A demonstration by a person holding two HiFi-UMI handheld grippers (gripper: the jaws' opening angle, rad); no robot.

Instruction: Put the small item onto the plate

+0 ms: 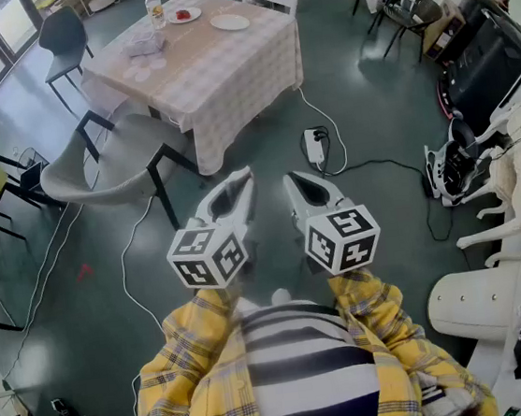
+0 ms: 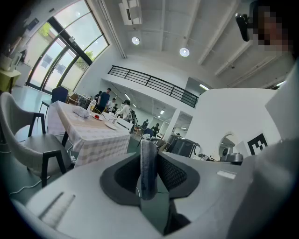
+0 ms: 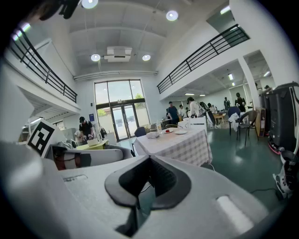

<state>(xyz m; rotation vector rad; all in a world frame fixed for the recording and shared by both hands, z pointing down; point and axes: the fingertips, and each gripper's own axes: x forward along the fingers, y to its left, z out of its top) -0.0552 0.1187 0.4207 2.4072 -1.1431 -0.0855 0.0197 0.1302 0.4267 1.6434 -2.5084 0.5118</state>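
**A:** Head view first. Where is everything standing?

**B:** The person (image 1: 309, 375) is standing well short of the table (image 1: 216, 76), holding the left gripper (image 1: 244, 176) and right gripper (image 1: 289, 180) side by side, both aiming toward the table. A small red item (image 1: 183, 15) is lying on a first plate (image 1: 196, 14) at the table's far end. An empty plate (image 1: 230, 21) is sitting just beside it, nearer the table's right edge.

**A:** And the left gripper view?

**B:** Its jaws are clamping a thin grey-blue strip (image 2: 148, 168), which is standing edge-on between the pads. What it is I cannot tell. The table is showing off to the left, well apart.

**A:** Right gripper view?

**B:** Those jaws are resting pressed together with nothing between them. The table is lying ahead, past their tips.

**A:** So which step is this?

**B:** I'm judging it the approach, since nothing on the table is being touched yet. The red item is looking like the small item, though the strip might be.

**A:** And next?

**B:** The next move is calling for a walk up to the table. Then either the right jaws part over the red item, or the strip goes to the empty plate.
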